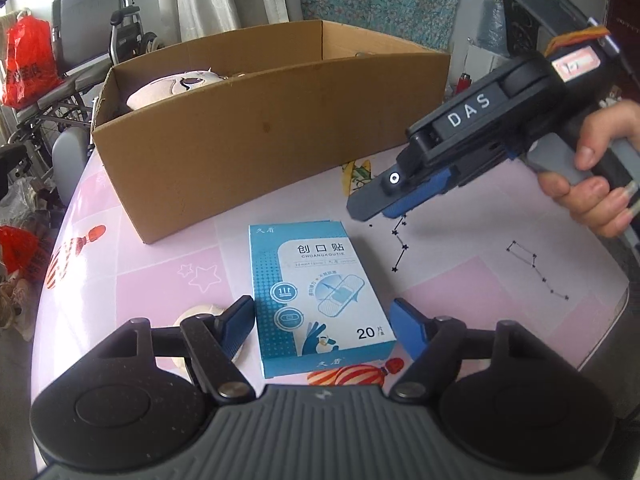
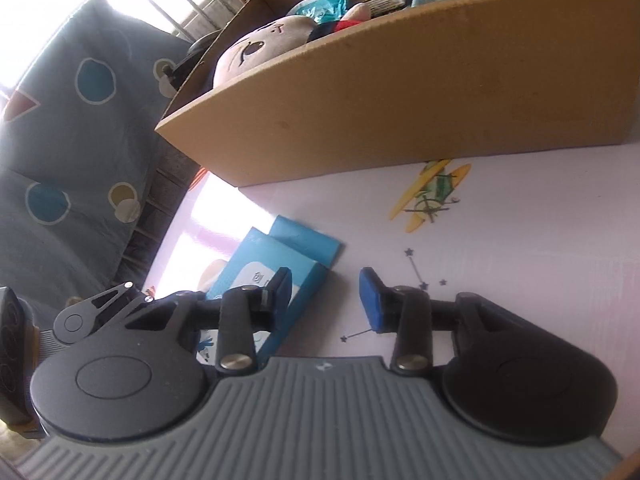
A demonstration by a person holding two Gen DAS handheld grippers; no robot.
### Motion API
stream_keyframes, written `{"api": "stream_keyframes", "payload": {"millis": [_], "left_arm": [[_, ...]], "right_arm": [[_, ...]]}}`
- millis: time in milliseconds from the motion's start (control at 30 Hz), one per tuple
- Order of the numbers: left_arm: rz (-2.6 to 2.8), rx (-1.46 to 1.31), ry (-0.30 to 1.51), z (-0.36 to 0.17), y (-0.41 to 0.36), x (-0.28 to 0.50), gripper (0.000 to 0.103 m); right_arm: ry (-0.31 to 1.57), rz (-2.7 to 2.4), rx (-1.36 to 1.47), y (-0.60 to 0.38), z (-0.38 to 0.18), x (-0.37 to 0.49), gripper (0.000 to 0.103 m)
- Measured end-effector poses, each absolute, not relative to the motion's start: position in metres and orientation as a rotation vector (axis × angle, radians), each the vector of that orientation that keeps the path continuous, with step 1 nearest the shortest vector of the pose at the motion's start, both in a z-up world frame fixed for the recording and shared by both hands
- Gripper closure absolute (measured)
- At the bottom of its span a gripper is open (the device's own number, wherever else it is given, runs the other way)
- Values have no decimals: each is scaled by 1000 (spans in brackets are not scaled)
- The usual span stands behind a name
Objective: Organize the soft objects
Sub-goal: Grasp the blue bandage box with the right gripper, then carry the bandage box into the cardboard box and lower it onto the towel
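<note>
Inside the cardboard box (image 1: pixel 256 128) a plush toy (image 1: pixel 176 88) already sits, while the plaster box (image 1: pixel 320 300) waits on the surface (image 1: pixel 500 300), both the left gripper (image 1: pixel 324 320) and the right gripper (image 2: pixel 326 300) with fingers spread, pinching nothing.

Left hand-held gripper (image 1: pixel 324 322) jaws apart; right hand-held gripper (image 2: pixel 325 294) likewise, tilted down.

Left gripper (image 1: pixel 324 322) over blue bandage box (image 1: pixel 320 300), jaws apart, pads clear of it.

Box lies flat on pink table (image 1: pixel 460 292), just in front of open cardboard box (image 1: pixel 272 140) with plush toy (image 1: pixel 176 88) inside. Right gripper (image 1: pixel 380 204), held in a hand (image 1: pixel 600 176), points down-left above the table, right of the bandage box. Pale round object (image 1: pixel 200 314) behind left finger.
</note>
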State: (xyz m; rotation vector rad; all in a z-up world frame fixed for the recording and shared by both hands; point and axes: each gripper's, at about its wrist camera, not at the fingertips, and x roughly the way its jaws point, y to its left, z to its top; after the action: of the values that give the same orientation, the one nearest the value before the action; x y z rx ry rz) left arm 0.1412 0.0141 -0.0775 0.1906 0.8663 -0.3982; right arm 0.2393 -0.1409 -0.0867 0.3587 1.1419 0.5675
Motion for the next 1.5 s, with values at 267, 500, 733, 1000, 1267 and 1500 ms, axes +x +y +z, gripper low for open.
{"api": "stream_keyframes", "payload": {"millis": [267,500,733,1000,1267,1500], "left_arm": [[-440,44,892,-87,21,161,29],[-460,41,904,-88,14,157,29],[-487,107,738,-18,-8,150,29],[-401,-13,720,33,-43,326,29],[-332,-73,936,-34,-68,434,80],[-323,-86,952,-37,-68,444,67]], "right_arm": [[1275,584,863,-145,-142,244,41],[1176,570,883,-151,-149,232,76],[962,694,808,-170,-65,216,78],[844,659,638,-206,19,376,78],[1001,471,500,-212,-52,482,84],[1012,481,537,-210,-79,508,84]]}}
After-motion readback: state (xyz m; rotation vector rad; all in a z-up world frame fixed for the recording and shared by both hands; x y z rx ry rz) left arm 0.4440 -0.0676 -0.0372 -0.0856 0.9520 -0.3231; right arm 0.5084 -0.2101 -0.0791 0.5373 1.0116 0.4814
